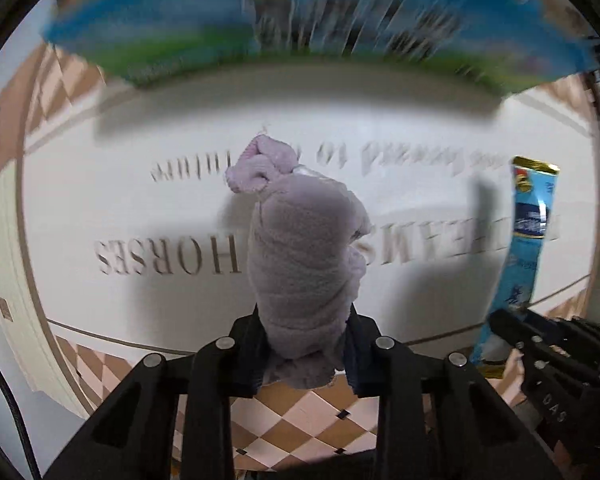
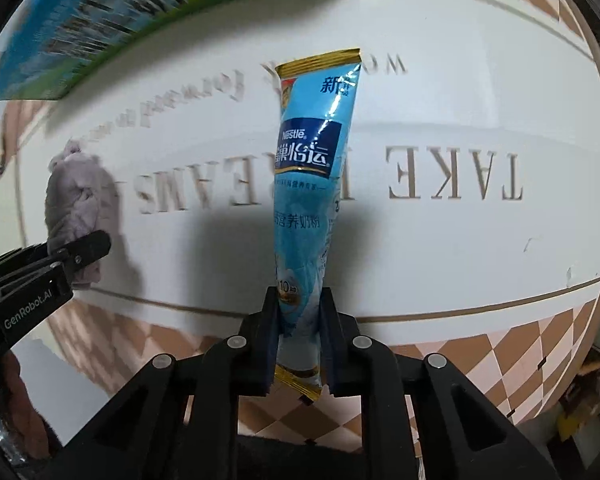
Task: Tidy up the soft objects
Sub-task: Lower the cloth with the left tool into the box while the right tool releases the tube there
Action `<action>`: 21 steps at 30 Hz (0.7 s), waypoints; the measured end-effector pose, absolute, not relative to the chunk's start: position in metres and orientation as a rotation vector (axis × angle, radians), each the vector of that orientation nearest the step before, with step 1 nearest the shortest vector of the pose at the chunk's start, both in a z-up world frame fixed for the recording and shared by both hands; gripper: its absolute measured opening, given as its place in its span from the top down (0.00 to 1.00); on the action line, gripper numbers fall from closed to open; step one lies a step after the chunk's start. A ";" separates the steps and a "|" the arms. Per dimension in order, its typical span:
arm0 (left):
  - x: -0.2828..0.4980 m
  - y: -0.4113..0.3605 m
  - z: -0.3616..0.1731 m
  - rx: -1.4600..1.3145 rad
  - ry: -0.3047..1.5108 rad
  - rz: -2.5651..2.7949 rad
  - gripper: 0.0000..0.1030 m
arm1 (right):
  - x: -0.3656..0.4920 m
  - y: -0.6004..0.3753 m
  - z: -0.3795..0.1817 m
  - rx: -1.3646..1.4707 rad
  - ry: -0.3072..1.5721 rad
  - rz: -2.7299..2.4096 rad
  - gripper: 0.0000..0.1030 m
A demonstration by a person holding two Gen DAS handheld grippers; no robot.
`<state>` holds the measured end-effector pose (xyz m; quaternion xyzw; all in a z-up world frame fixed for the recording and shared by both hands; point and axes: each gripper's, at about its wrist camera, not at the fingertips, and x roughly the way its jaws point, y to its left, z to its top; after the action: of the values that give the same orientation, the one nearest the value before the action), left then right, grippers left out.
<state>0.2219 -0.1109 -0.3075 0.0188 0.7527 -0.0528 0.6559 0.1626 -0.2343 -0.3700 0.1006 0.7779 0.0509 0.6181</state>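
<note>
Fingers of the left gripper are clamping the base of a rolled lilac plush cloth, its long axis running forward. Right gripper fingers are pinching the lower end of a blue Nestlé milk-powder sachet, also extending forward. Both are hovering over a white mat reading "TAKE", "HORSES". A blurred blue-green box is lying ahead, roughly equidistant from both.

Blurred blue-green box blocks the far side (white mat between both held items lies open)
</note>
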 end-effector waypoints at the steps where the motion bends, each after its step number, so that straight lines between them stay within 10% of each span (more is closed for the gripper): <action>1: 0.226 -0.113 -0.292 0.038 1.680 -0.130 0.73 | 0.165 -0.234 -0.358 0.239 1.771 0.137 0.81; 11: 0.328 -0.097 -0.167 0.061 1.471 -0.148 0.73 | 0.244 -0.250 -0.216 0.274 1.498 0.274 0.81; 21: 0.423 -0.020 -0.236 0.041 1.615 -0.054 0.73 | 0.408 -0.246 -0.201 0.187 1.428 0.168 0.81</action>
<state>0.4233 -0.0204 -0.2356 0.0182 0.7223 -0.0243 0.6909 0.4082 -0.2458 -0.2014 0.0854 0.6530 0.0770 0.7485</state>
